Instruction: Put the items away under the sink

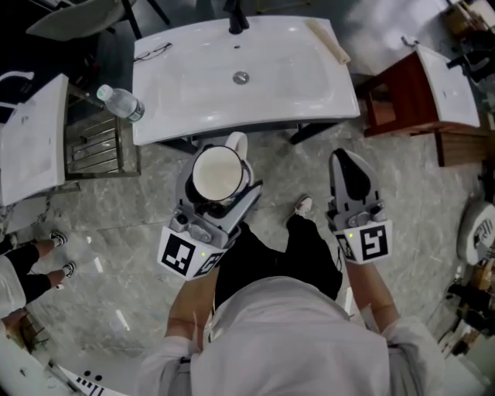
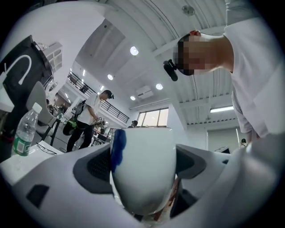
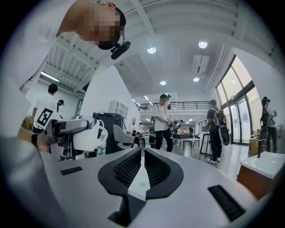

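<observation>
A white mug (image 1: 219, 172) with a blue mark sits upright between the jaws of my left gripper (image 1: 218, 187), which is shut on its sides. The left gripper view shows the same mug (image 2: 142, 164) filling the gap between the pads. The mug hangs above the floor, just in front of the white sink (image 1: 193, 104). To its right my right gripper (image 1: 346, 157) is shut with nothing in it; its pads (image 3: 153, 167) meet in the right gripper view. A clear water bottle (image 1: 121, 102) lies at the sink's left edge, with glasses (image 1: 152, 52) behind it.
A black faucet (image 1: 236, 15) stands at the sink's back and a pale stick-like item (image 1: 329, 40) lies at its right. A reddish cabinet (image 1: 402, 97) stands to the right. A white slab (image 1: 31, 139) and a metal rack (image 1: 93, 143) are at the left.
</observation>
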The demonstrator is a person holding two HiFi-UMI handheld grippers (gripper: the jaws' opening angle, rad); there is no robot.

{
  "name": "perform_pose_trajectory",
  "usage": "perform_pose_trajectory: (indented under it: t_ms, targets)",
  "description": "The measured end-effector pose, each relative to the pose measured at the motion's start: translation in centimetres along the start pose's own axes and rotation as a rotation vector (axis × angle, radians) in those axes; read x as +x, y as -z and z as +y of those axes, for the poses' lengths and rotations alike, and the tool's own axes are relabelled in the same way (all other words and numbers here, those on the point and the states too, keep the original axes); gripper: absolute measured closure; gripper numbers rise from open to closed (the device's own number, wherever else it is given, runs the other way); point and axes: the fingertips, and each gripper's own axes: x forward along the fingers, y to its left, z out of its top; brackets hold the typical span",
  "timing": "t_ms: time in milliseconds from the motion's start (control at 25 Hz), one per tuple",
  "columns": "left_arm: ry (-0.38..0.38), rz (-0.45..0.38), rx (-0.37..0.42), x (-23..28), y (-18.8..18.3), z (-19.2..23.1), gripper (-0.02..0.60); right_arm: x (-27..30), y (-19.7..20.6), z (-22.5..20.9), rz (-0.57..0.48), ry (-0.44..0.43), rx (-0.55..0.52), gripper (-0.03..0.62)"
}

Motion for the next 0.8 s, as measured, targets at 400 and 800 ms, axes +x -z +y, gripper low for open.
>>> perform_pose_trajectory:
  t_ms: [400,800]
  targets:
    - [-0.086,0.041,0.109,0.4,8.1,1.5,0.189,2.7,8.0,-1.6,0.008,-0.142,0.025,0.546]
    - [-0.087,0.085,0.107,-1.2,17.7,4.1,0.189,3.8,16.2,-0.5,0.003,-0.201,0.01,0.546]
